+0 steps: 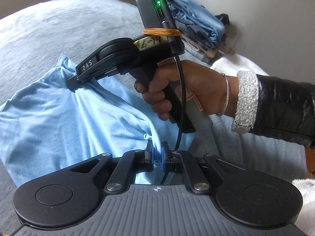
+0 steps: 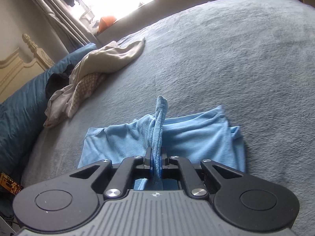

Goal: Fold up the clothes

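On the grey bedspread (image 2: pixel 226 59), both the left gripper (image 1: pixel 157 155) and right gripper (image 2: pixel 157 159) pinch the light blue garment (image 2: pixel 187 137) mid-fold; unfolded clothes (image 2: pixel 88 74) wait upper left (a folded stack (image 1: pixel 196 25) is done).

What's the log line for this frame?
task: fold clothes | left tool: shut on shirt | right tool: shut on shirt | surface: bed | folded pile: far corner

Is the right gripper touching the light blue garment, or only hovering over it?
Touching. The right wrist view shows the right gripper with its jaws shut on a fold of the light blue garment, which sticks up between the pads.
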A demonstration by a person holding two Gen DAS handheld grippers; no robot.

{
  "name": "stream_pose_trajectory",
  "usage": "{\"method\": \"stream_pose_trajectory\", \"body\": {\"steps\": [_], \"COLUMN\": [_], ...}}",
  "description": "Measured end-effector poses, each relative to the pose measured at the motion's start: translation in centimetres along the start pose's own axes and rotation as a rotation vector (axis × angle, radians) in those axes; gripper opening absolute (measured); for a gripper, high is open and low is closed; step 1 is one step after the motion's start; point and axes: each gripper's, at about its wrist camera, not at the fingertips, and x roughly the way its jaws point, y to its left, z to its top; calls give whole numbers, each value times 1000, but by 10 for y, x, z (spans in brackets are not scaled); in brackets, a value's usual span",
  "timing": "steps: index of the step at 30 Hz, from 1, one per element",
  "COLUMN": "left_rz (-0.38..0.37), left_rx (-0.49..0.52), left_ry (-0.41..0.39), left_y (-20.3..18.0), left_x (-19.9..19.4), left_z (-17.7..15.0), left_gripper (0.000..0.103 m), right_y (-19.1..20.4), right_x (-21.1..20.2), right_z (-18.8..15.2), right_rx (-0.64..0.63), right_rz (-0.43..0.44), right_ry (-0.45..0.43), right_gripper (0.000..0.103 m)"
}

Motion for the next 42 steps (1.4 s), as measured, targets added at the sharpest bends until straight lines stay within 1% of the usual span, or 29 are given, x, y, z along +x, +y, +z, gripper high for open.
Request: {"method": "stream_pose_trajectory", "body": {"steps": [6, 13, 17, 20, 22, 23, 25, 27, 29, 31, 32, 33, 34, 37, 40, 42], "left_rz": [-9, -9, -6, -6, -10, -13, -22, -30, -38, -42, -44, -50, -57, -73, -84, -89], "left_rx": [-18, -39, -38, -37, -39, -44, -54, -62, -66, -72, -76, -79, -78, -41, 15, 44], "left_ry": [22, 31, 42, 47, 41, 36, 27, 22, 25, 35, 43, 53, 58, 46, 27, 17], "left_y": [-6, -6, -5, -6, -5, -4, -2, -1, -1, -3, -3, -4, -5, -10, -15, -12], "left_x": [14, 23, 28, 32, 32, 32, 31, 31, 34, 40, 43, 47, 49, 47, 39, 24], "left_z": [8, 17, 15, 14, 13, 12, 13, 12, 12, 11, 10, 10, 9, 6, 4, 0], "left_gripper": [5, 5, 5, 5, 5, 5, 5, 5, 5, 9, 13, 26, 38, 48, 49, 50], "right_y": [-25, -38, -44, -57, -68, -73, -83, -91, -98, -102, -102, -102, -102, -101, -100, -98], "right_x": [-6, -6, -4, -6, -17, -26, -43, -67, -87, -103, -110, -113, -116, -116, -116, -121], "right_z": [1, 0, -2, -3, -5, -8, -14, -25, -40, -58, -66, -74, -82, -101, -112, -114], "right_rx": [26, 54, 70, 151, 217, 240, 285, 336, 408, 473, 497, 516, 534, 572, 591, 589], "right_rz": [20, 33, 39, 75, 103, 110, 124, 124, 147, 169, 175, 176, 176, 170, 156, 148], "right_ry": [-13, -24, -13, 9, 10, 2, -13, -33, -35, -28, -25, -18, -10, 11, 22, 13], "right_gripper": [5, 4, 4, 8, 19, 22, 36, 40, 42, 44, 45, 45, 45, 45, 45, 45]}}
